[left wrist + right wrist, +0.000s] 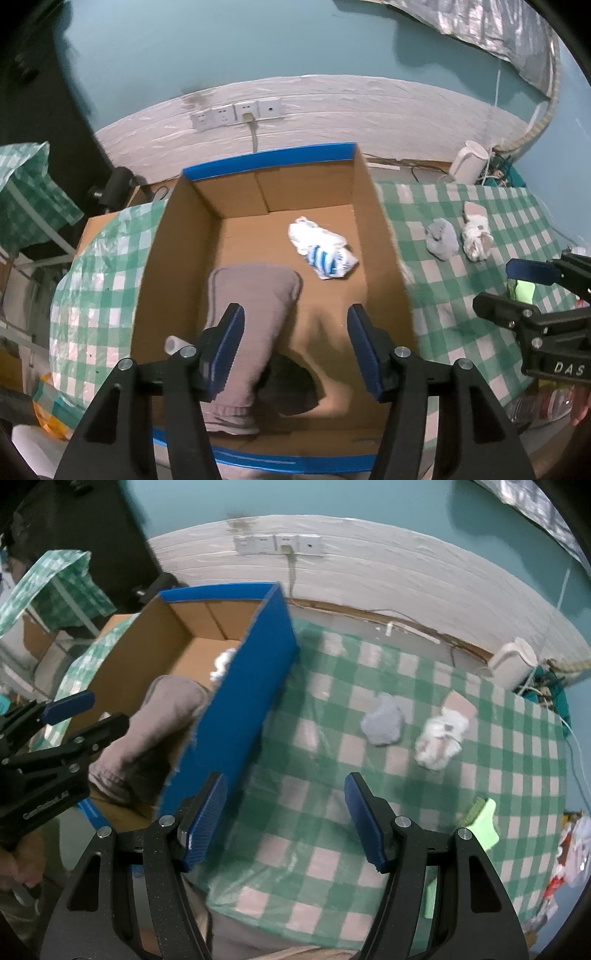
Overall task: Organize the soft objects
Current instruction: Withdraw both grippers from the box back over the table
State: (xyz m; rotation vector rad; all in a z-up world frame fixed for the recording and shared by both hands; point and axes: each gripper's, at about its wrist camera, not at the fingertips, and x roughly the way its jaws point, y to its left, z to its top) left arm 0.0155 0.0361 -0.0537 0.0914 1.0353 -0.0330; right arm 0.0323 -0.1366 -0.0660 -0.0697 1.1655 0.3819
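Cardboard box (384, 236) on green checked tablecloth (332, 812). My left gripper (295, 343) above box, jaws apart, nothing gripped; brown garment (251, 295) and white-blue cloth (321, 251) lie inside. My right gripper (284, 819) over tablecloth, jaws apart, empty. Grey sock (382, 720), white sock (441, 734) lie beyond on tablecloth.

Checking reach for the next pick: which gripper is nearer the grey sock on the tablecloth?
Right. The right gripper hangs over the tablecloth, short of the grey sock; the left gripper is over the cardboard box.
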